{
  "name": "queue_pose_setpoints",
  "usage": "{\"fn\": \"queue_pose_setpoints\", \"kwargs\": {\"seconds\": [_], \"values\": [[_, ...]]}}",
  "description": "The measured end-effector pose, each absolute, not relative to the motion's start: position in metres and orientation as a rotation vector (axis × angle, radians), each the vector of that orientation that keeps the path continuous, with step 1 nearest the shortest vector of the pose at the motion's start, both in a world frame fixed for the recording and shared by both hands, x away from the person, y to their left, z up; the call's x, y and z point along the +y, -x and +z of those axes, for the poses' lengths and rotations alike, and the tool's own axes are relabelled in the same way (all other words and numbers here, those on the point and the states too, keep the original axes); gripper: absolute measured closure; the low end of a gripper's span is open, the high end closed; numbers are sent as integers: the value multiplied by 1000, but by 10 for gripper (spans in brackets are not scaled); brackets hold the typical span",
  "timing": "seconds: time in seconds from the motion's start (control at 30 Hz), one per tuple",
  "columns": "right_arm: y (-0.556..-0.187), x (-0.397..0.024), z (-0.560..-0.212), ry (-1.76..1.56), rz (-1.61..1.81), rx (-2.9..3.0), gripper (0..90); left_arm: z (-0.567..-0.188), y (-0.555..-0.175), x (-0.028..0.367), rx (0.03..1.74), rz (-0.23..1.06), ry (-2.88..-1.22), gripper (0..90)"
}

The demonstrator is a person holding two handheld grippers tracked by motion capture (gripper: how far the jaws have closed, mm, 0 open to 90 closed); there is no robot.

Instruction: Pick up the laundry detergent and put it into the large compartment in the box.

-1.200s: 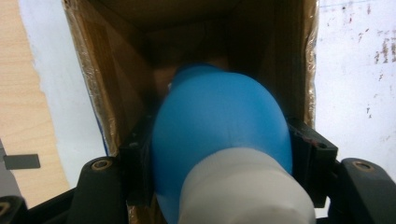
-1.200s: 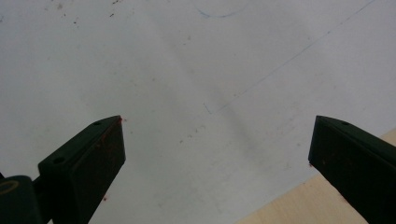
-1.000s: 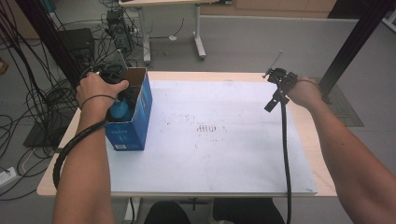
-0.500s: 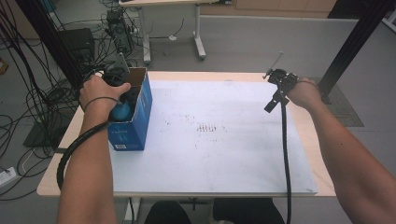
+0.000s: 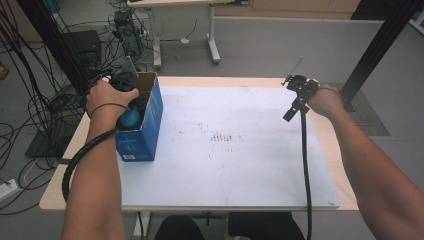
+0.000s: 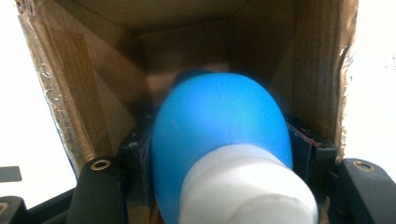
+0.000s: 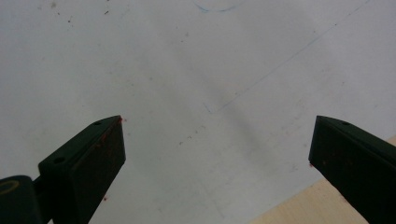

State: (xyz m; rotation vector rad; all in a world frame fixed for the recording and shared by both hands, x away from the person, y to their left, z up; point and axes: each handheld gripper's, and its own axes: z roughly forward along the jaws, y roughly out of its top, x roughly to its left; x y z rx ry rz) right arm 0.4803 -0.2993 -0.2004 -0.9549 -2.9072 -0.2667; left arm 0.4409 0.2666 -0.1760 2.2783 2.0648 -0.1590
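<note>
Your left gripper (image 6: pixel 219 186) clamps the blue bottle (image 6: pixel 219 135) inside the box (image 5: pixel 145 125); your right gripper (image 7: pixel 217 154) stands wide open over the sheet (image 7: pixel 187 70).

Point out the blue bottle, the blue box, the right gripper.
blue bottle (image 6: pixel 219 121), left gripper view, on its blue body.
blue box (image 5: pixel 145 132), high view, on its outer side wall.
right gripper (image 7: pixel 217 154), right gripper view, midway between its fingertips.

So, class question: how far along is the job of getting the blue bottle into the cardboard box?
Done: the left gripper is shut on the blue bottle and has it inside the open cardboard box, brown walls all round it. In hand: the bottle is gripped, not yet let go. Left: opening the jaws and pulling the hand out. The right gripper waits open over the white table sheet, holding nothing.
</note>
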Motion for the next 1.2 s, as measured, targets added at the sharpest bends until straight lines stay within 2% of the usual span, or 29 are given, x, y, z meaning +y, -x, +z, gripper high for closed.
{"fn": "queue_pose_setpoints", "kwargs": {"seconds": [1.2], "values": [[-478, -299, -198, 953, -268, -2917, 37, -176, -442, 262, 2094, -156, -2274, 375]]}}
